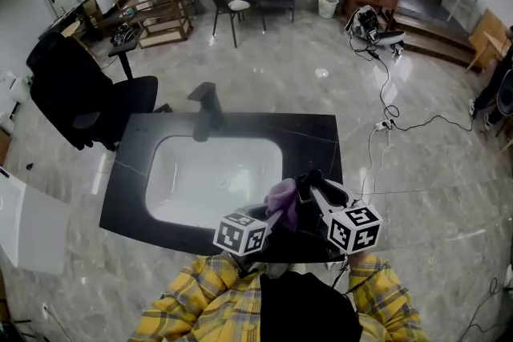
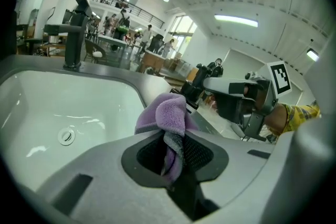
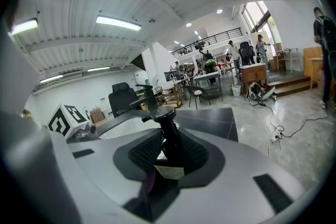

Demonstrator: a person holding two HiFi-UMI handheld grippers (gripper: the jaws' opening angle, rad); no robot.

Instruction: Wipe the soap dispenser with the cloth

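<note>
The purple cloth (image 2: pixel 169 114) is bunched between the jaws of my left gripper (image 2: pixel 176 153), which is shut on it. In the head view the cloth (image 1: pixel 283 199) sits over the counter's front edge, touching the black soap dispenser (image 1: pixel 308 183). My right gripper (image 3: pixel 167 153) is shut on the dispenser (image 3: pixel 168 136); its black pump head stands upright between the pads and a white label shows at its base. From the left gripper view the dispenser's pump (image 2: pixel 192 92) pokes out just behind the cloth, with the right gripper (image 2: pixel 207 85) reaching in from the right.
A white basin (image 1: pixel 210 174) is set in the black counter (image 1: pixel 311 134), with a black faucet (image 1: pixel 207 110) at its far rim. A black office chair (image 1: pixel 80 96) stands to the left. Cables (image 1: pixel 385 112) trail over the floor on the right.
</note>
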